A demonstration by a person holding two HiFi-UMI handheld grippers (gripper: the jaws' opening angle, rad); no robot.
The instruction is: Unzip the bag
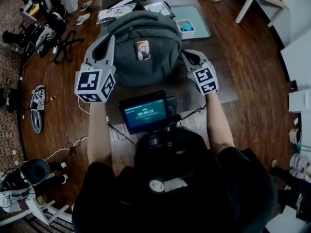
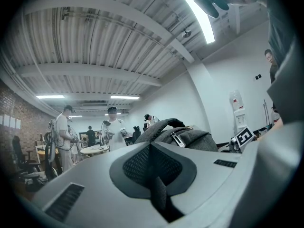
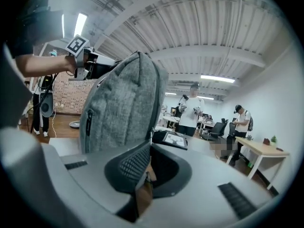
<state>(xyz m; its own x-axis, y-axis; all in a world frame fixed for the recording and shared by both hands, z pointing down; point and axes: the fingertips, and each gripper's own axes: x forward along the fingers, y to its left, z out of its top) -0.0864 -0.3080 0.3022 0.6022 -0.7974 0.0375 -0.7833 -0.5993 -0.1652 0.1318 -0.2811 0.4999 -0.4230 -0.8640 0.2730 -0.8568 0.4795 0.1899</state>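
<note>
On the backpack's (image 1: 146,28) front sits a picture tag (image 1: 142,50), its print unreadable.

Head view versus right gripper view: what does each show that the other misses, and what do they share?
Only the head view: the card on the backpack, the chest-mounted screen, and the right gripper seen from outside. Only the right gripper view: a vertical zipper on the backpack's side, what looks like a brown tab pinched in that gripper's shut jaws, and people standing by desks. Both: the backpack and the left gripper with its marker cube.
</note>
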